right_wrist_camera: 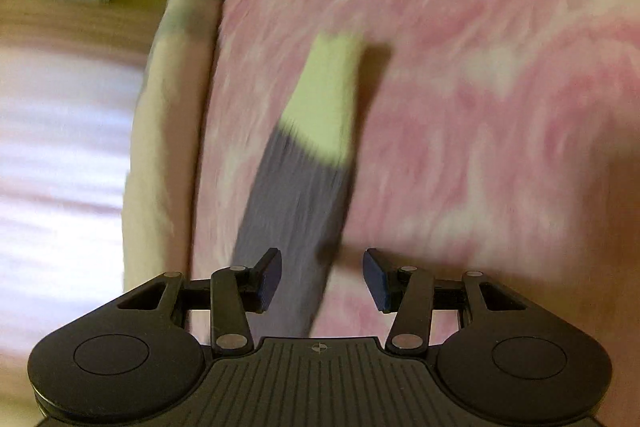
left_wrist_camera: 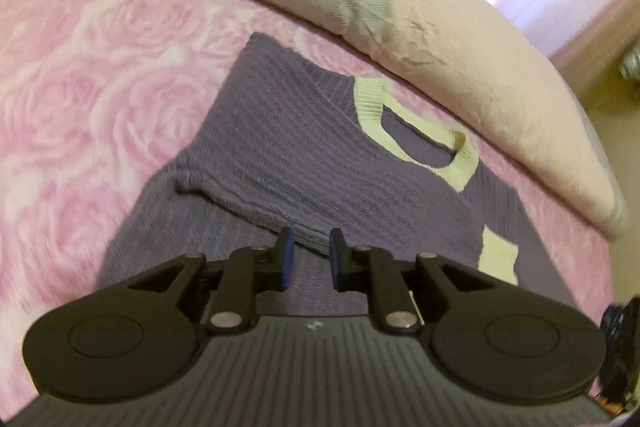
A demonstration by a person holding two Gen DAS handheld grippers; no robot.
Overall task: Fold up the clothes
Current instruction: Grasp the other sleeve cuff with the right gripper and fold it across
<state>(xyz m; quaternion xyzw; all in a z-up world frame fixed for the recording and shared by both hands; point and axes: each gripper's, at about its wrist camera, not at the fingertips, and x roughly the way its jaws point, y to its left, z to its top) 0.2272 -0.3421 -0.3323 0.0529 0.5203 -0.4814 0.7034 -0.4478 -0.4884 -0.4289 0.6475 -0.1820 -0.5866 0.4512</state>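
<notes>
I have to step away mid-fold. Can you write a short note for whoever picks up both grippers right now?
Left gripper: open, holding nothing, over the purple sweater, which lies on the pink rose bedspread with one sleeve already folded across the body.
Right gripper: open, empty; the other sleeve, cream cuff at its end, stretches away between the fingers. The view is blurred.
Left to do: fold that sleeve in, then fold the body.

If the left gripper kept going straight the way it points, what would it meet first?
Most likely the folded edge of the purple sweater, just ahead of the left gripper; its jaws stand open and hold nothing. Depth is uncertain.
</notes>
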